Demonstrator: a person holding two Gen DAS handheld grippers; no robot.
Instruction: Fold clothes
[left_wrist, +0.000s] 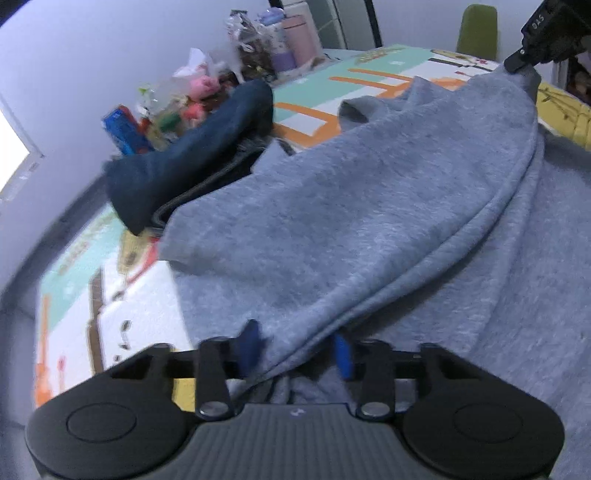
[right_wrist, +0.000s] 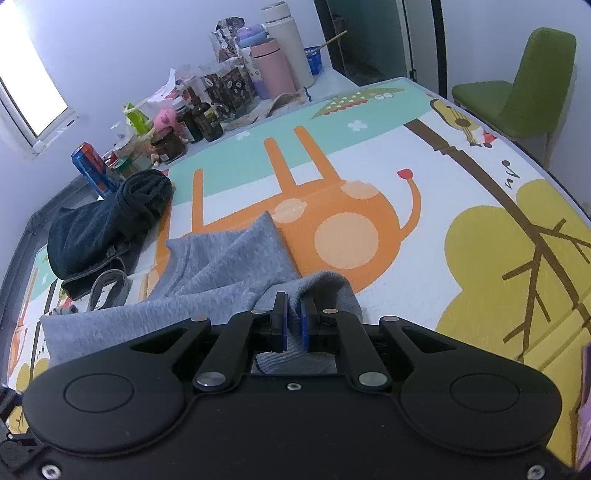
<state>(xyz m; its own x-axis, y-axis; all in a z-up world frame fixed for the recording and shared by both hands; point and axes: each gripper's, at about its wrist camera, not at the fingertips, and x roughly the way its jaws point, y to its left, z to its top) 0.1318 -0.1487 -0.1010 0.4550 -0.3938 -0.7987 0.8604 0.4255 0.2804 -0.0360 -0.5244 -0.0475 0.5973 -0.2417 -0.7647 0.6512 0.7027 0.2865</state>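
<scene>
A: Grey sweatshirt (left_wrist: 388, 206) spread over cartoon play mat (right_wrist: 406, 206), part lifted in a taut fold running diagonally between both grippers.

B: Left gripper (left_wrist: 295, 350)?

A: Blue pads (left_wrist: 343, 354) either side of the folded hem, fabric bunched between them. Jaws partly closed, a moderate gap. View blurred; pad contact with cloth not certain on both sides.

B: Right gripper (right_wrist: 293, 321)?

A: Jaws almost together, clamped on a gathered grey edge, ribbed cloth showing below the pads. Seen also in left wrist view at top right, pinching the far corner above the mat.

B: Other clothing?

A: Dark navy garment (right_wrist: 99, 229) heaped at far left of mat, just beside the grey sleeve end, with a rolled dark piece (right_wrist: 147, 192) on top.

B: Background?

A: Clutter against the wall: pink bottle (right_wrist: 275, 66), white flask (right_wrist: 290, 40), brown jars (right_wrist: 207, 118), blue can (right_wrist: 90, 166). Green chair (right_wrist: 524, 92) beyond the mat's far right corner. Bright window (right_wrist: 33, 74) at left.
</scene>
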